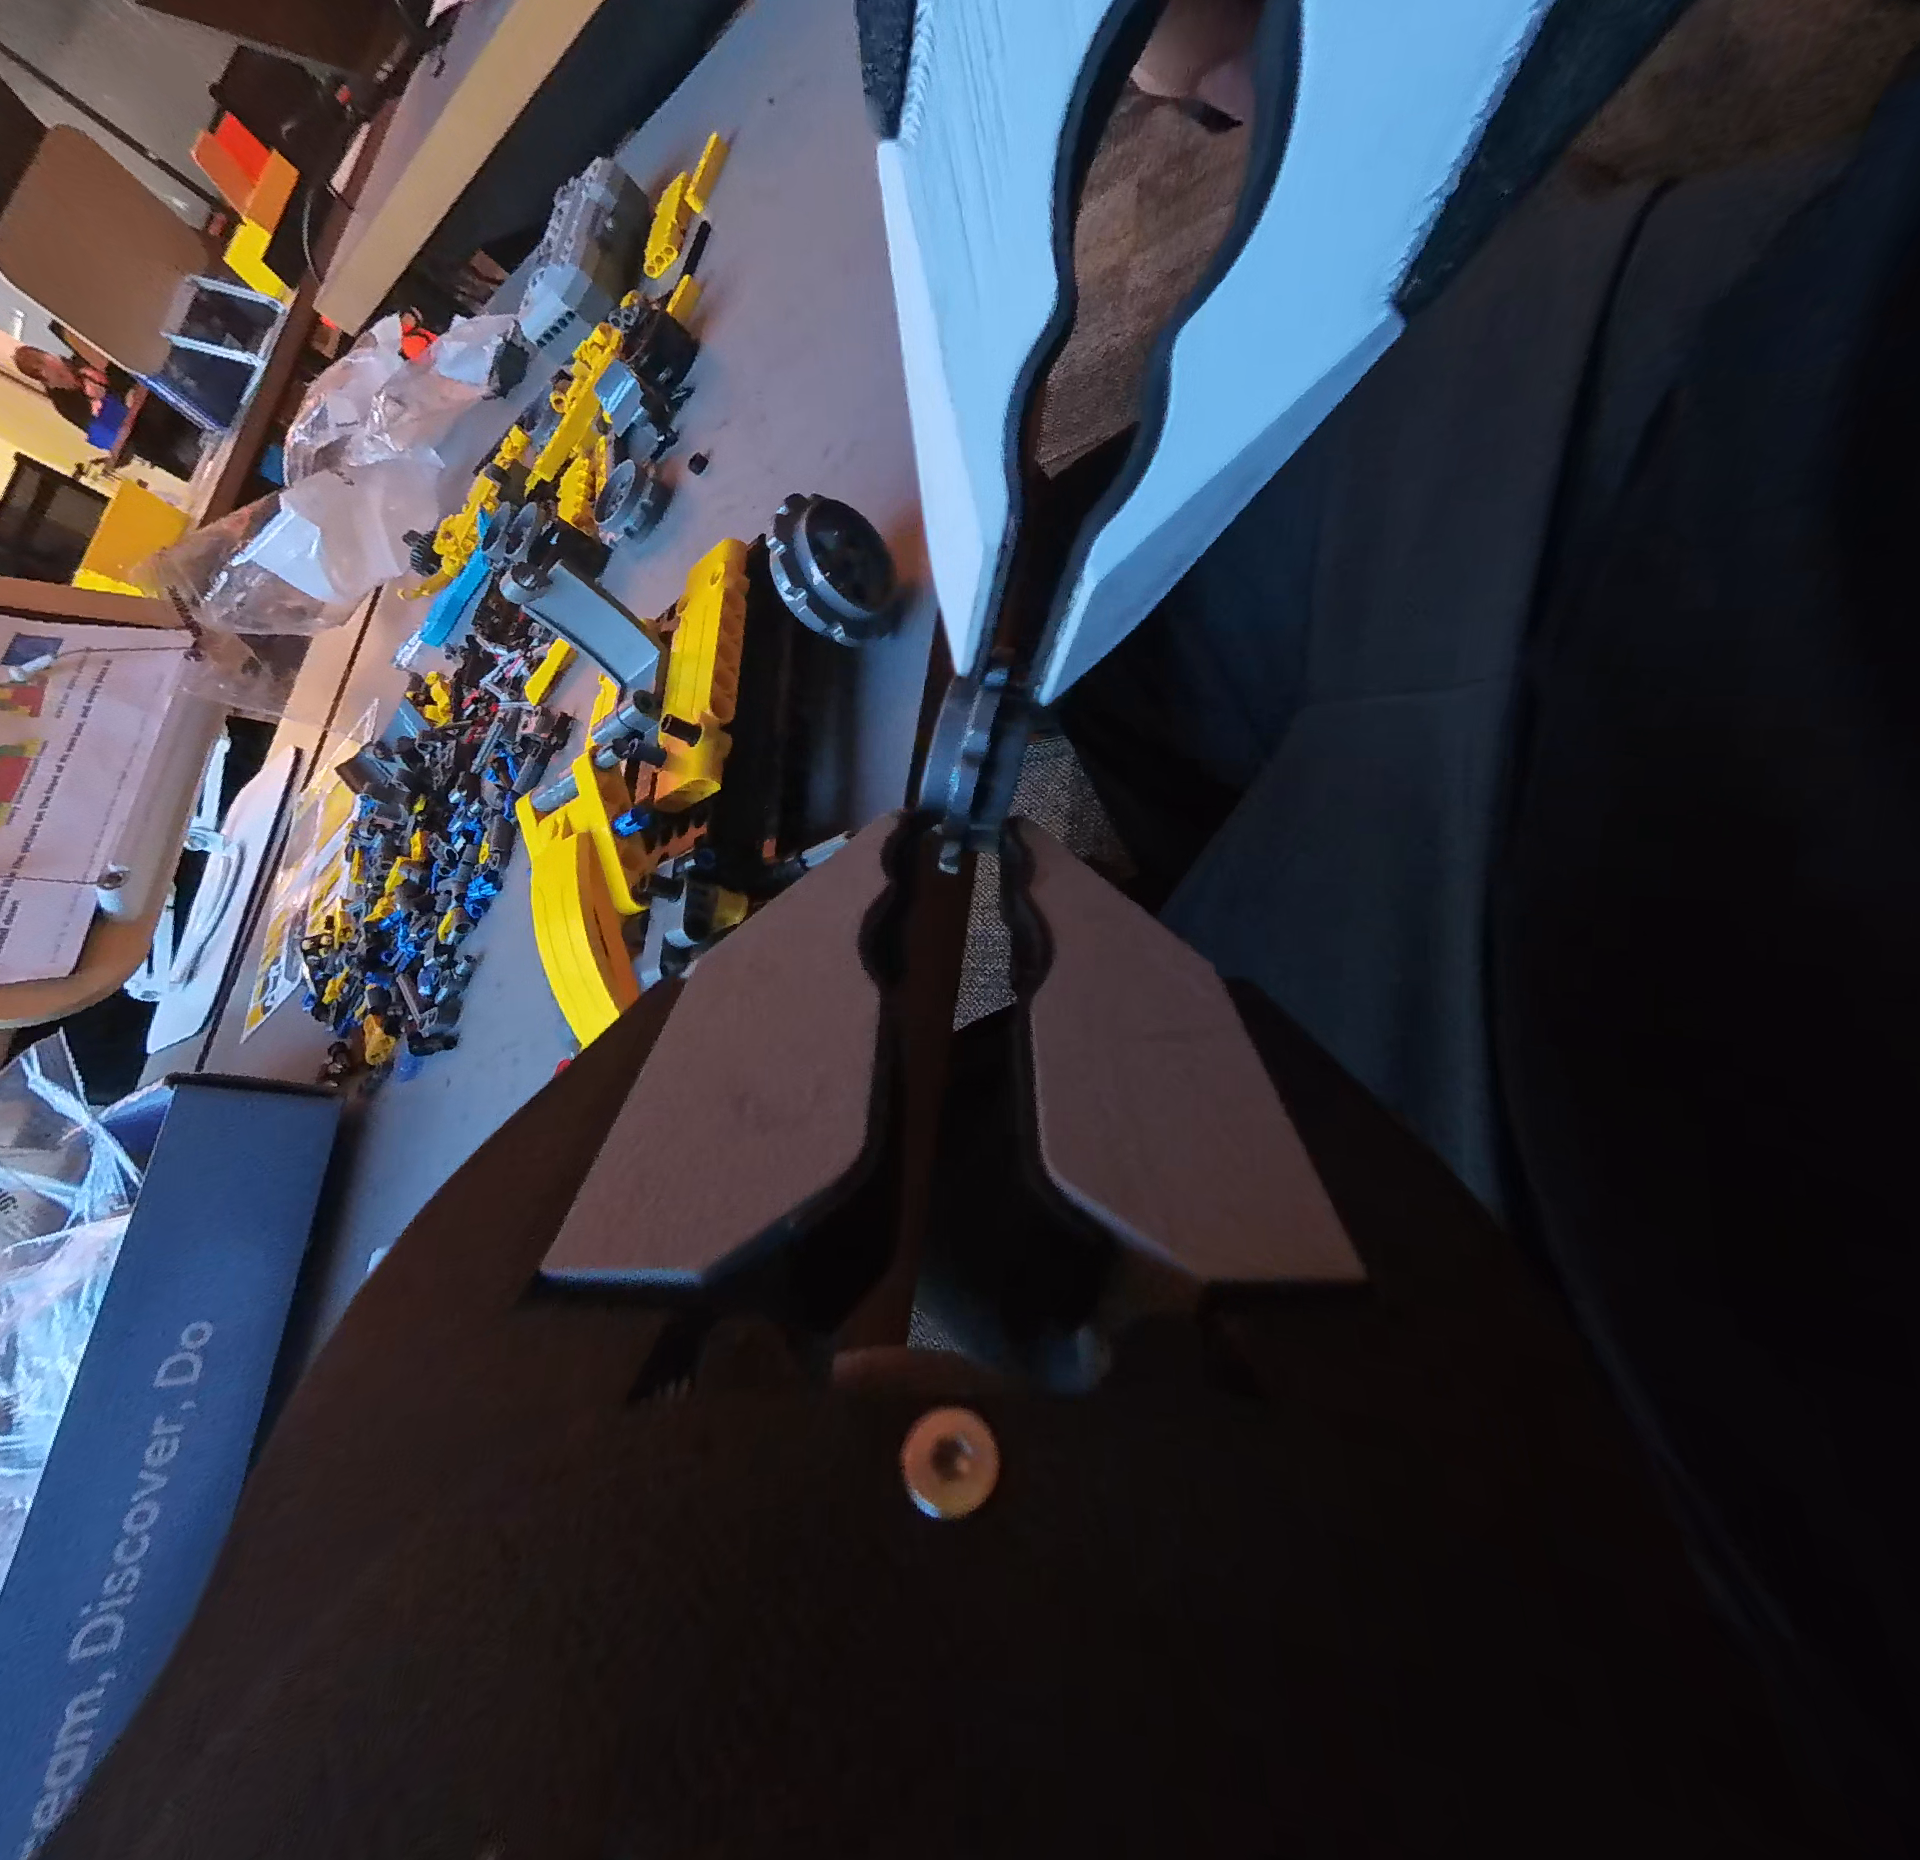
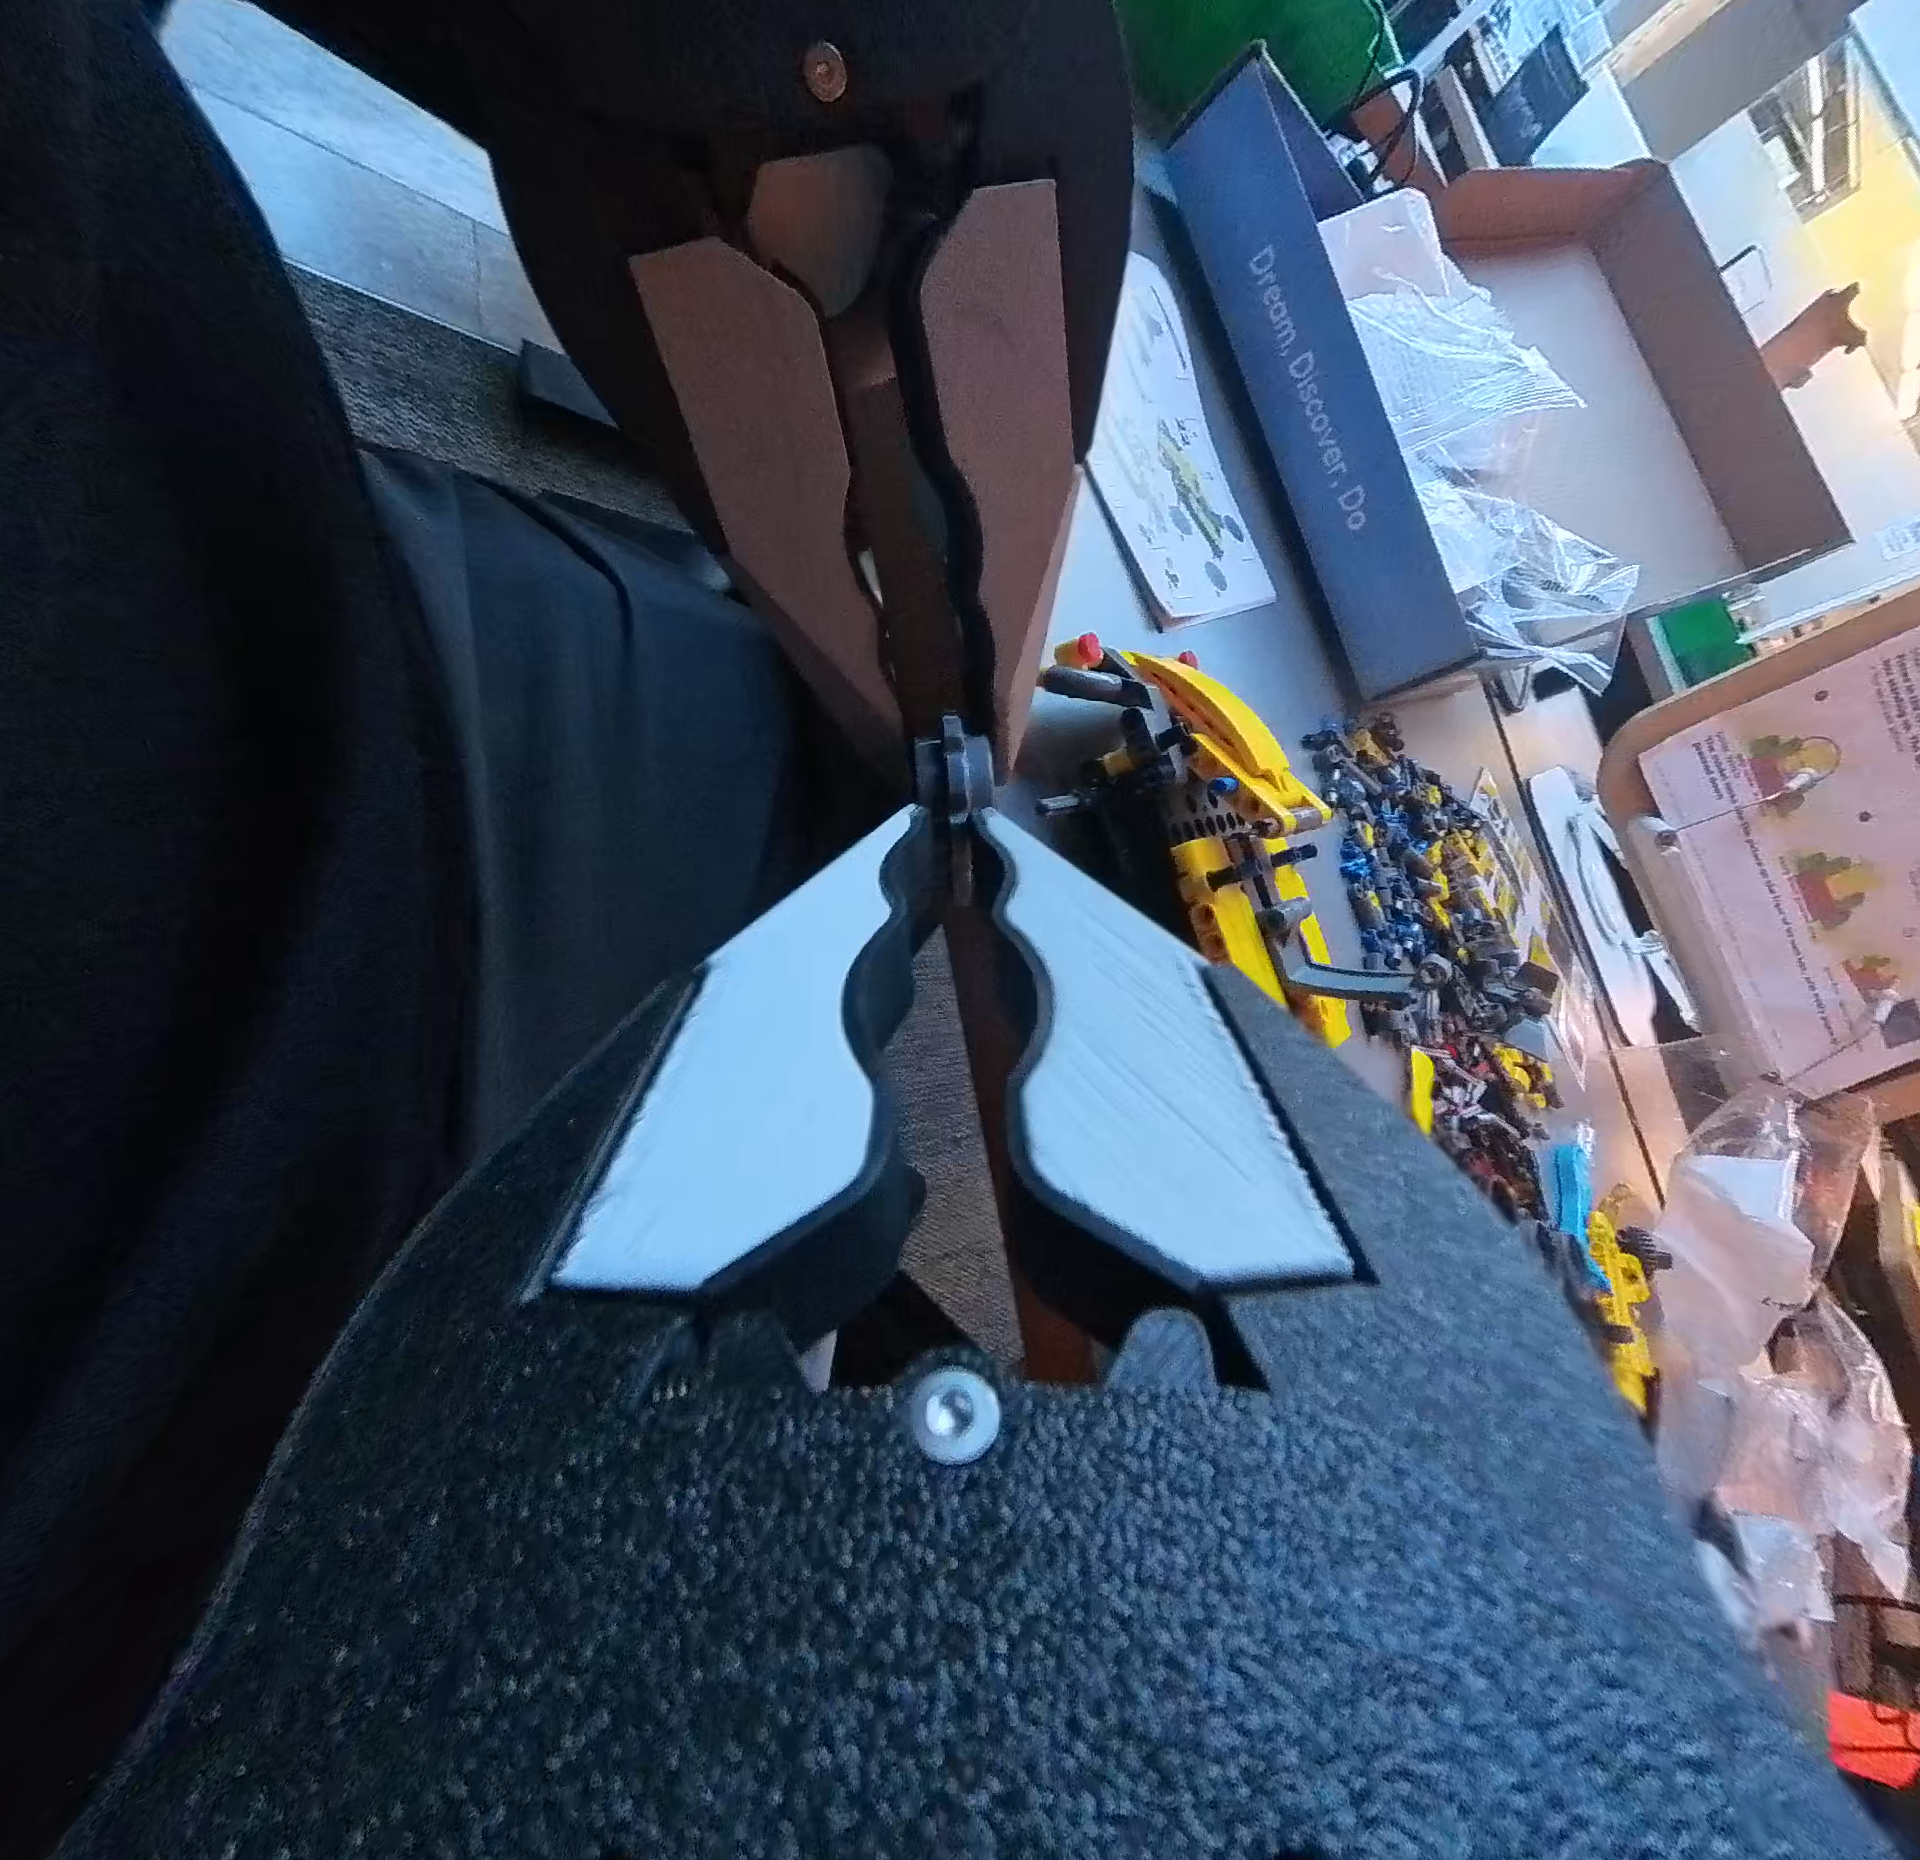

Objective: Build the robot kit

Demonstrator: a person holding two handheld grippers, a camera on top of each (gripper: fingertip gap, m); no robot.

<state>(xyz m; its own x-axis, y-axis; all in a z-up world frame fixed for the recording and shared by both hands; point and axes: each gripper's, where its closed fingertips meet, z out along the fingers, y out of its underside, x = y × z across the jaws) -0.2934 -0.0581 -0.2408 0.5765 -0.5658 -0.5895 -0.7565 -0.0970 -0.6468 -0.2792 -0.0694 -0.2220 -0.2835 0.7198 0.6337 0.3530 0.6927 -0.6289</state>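
Both tongs meet tip to tip off the tabletop's near edge, over a person's dark-clothed lap. Left tongs point(image 1: 951, 844), brown fingers, pinch a small grey gear-like piece point(image 1: 971, 745); right tongs point(image 2: 948, 823), white fingers, are clamped on the same piece point(image 2: 951, 784) from the opposite side.

Writing: dark blue box point(image 2: 1320, 428) carries a pale printed line along its side; clear plastic bags point(image 2: 1496, 439) spill from it. An instruction booklet point(image 2: 1174, 460) lies by the box.

On the tabletop point(image 1: 821, 283): a part-built yellow and black model point(image 1: 665, 771), a loose black wheel point(image 1: 836, 569), and a heap of small blue, grey and yellow parts point(image 1: 426, 875) toward the far edge.
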